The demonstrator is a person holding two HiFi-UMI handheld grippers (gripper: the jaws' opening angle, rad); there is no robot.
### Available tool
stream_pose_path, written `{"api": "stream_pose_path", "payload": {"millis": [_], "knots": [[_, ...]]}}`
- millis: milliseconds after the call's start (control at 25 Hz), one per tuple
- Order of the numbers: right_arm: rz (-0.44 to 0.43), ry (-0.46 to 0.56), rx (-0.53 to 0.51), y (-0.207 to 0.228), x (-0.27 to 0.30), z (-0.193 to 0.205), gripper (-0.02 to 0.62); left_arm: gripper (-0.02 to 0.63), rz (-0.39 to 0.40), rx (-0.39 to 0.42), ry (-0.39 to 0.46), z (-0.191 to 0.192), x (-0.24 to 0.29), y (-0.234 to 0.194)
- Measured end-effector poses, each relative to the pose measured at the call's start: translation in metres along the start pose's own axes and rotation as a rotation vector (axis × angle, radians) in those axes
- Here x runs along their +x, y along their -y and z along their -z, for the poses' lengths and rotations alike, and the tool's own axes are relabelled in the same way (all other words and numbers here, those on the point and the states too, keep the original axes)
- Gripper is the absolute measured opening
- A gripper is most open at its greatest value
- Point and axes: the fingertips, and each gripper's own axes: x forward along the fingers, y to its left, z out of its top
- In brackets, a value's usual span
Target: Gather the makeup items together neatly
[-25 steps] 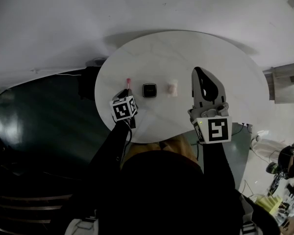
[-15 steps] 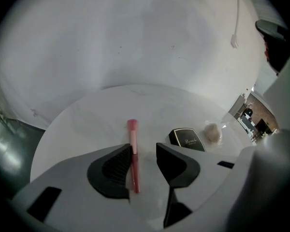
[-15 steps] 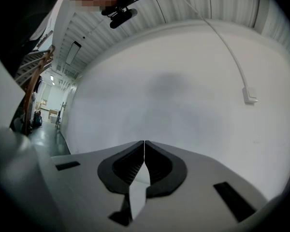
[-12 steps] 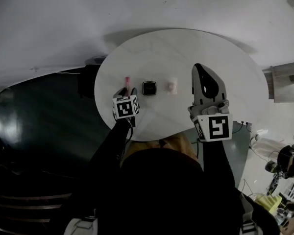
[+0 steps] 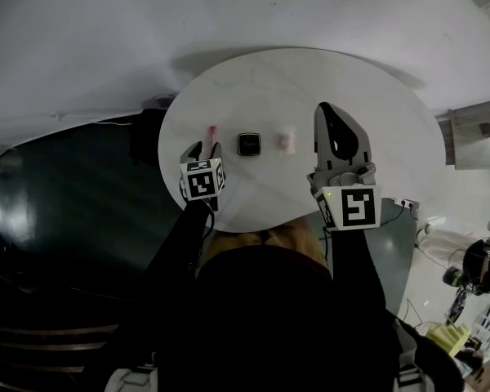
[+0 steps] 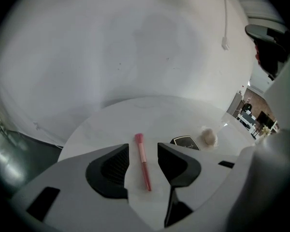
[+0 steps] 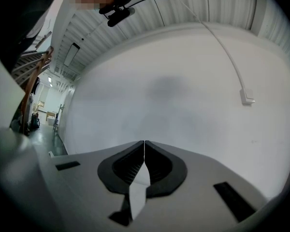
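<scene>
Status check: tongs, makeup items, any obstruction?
Left tongs just opened, pink tube lying between them. Right tongs shut, empty. Tube, black compact, pale puff in a row. Nothing in the way.

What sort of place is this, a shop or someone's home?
Probably a lab or studio, not a home: a round white table before a plain white wall, with clutter beside it.
</scene>
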Motion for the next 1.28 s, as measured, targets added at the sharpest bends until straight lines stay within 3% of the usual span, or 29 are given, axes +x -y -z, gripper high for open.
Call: {"api": "stream_pose_path", "payload": {"millis": [320,440,560,800,960,1280], "knots": [[-0.008,0.0,0.007,-0.013,-0.01,0.004,0.028,0.198,-0.004,0.147,0.138,-0.035,-0.036,0.013],[-0.031,0.016,0.003,-0.011,-0.014,-0.001,0.028,0.198,-0.017,0.146,0.205,-0.055,-0.055,0.021],[-0.063,0.032,-0.001,-0.005,-0.019,-0.007,0.028,0.198,-0.062,0.158,0.285,-0.077,-0.083,0.028],[-0.133,0.042,0.021,0.007,-0.03,-0.008,0.028,0.196,-0.161,0.26,0.423,-0.112,-0.148,0.058],[-0.179,0.058,0.028,0.011,-0.043,-0.005,0.028,0.196,-0.18,0.31,0.492,-0.121,-0.184,0.088],[-0.278,0.086,-0.016,0.018,-0.072,-0.005,0.028,0.196,-0.182,0.43,0.533,-0.121,-0.225,0.136]]}}
